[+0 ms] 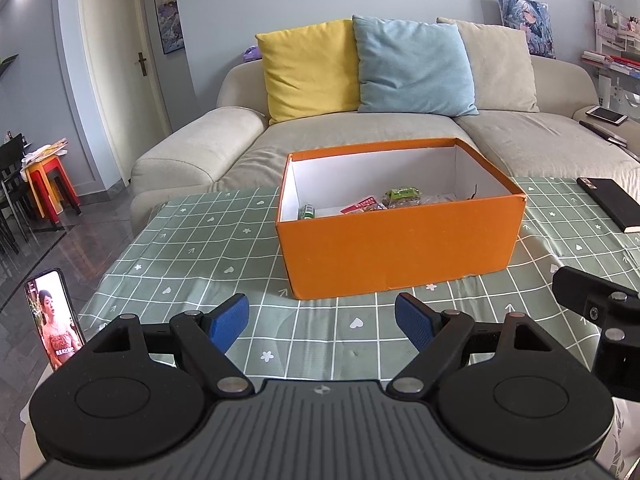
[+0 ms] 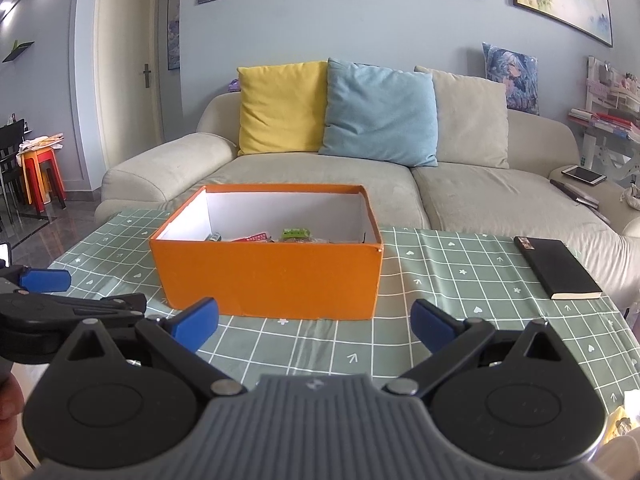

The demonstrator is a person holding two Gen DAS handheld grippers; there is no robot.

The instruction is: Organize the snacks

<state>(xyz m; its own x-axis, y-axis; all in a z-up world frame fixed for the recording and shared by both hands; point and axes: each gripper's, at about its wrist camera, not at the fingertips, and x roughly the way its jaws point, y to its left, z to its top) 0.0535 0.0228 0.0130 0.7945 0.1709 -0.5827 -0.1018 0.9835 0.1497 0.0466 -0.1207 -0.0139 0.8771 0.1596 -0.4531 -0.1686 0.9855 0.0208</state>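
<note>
Covering the table is a green checked cloth printed with small white hearts and flowers, and on it, toward the far edge, stands an open orange box with white inner walls. Several snack packets lie on the box floor: a green one, a red one beside it, and a small green-and-white one nearer the box's left wall. A black book rests near the right edge of the table, well apart from the box. A phone with a lit screen stands upright off the near left corner.

The left gripper and the right gripper hover over the near edge, side by side, each with its blue-padded jaws spread wide and nothing between them.

Beyond the table sits a beige sofa with yellow, blue and cream cushions against a pale blue wall; a white door and stacked stools stand at the left.
</note>
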